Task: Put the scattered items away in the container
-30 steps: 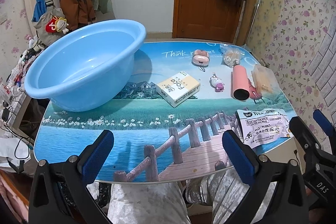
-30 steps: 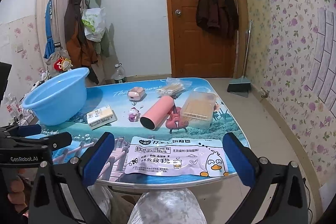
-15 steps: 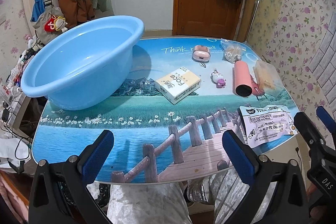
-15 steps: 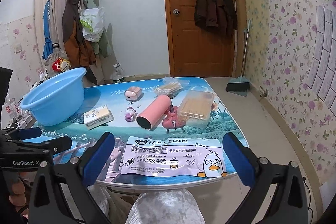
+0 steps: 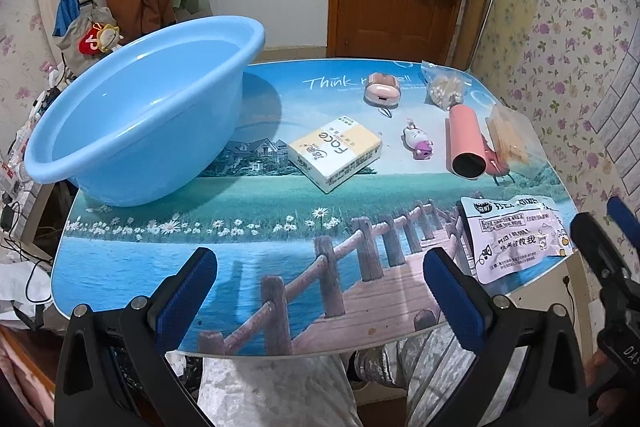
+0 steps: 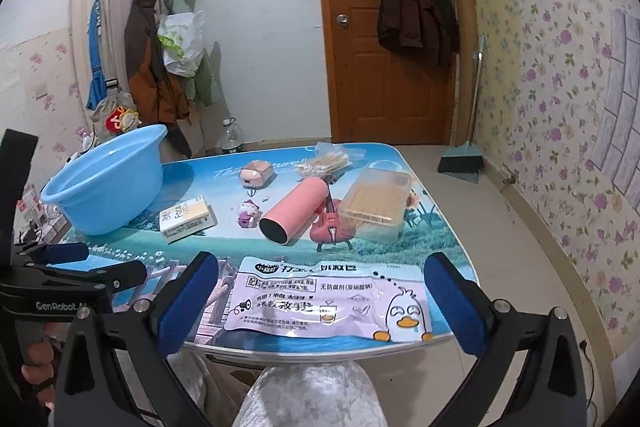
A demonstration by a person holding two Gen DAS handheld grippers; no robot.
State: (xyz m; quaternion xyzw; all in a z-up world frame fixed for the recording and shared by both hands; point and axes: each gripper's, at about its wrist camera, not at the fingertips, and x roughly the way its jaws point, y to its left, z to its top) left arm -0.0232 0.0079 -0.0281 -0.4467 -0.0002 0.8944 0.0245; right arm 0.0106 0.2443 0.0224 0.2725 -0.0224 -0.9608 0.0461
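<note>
A light blue basin (image 5: pixel 140 115) stands at the table's far left; it also shows in the right wrist view (image 6: pixel 104 179). Scattered on the table are a tissue pack (image 5: pixel 335 151), a pink case (image 5: pixel 382 91), a small toy figure (image 5: pixel 418 145), a pink cylinder (image 5: pixel 464 143), a swab bag (image 5: pixel 442 89), a clear box of sticks (image 6: pixel 376 203) and a white snack pouch (image 6: pixel 328 301). My left gripper (image 5: pixel 320 299) is open and empty over the near edge. My right gripper (image 6: pixel 320 301) is open, hovering just above the pouch.
The table (image 5: pixel 256 267) has a printed landscape top and a rounded near edge above my knees. A wooden door (image 6: pixel 384 27) with a hanging coat is behind. Coats and bags hang at the left wall (image 6: pixel 152 67). A dustpan (image 6: pixel 460 159) stands on the floor at right.
Both grippers have drifted slightly; the table and its items sit a little lower and nearer in view. Nothing was picked up or moved.
</note>
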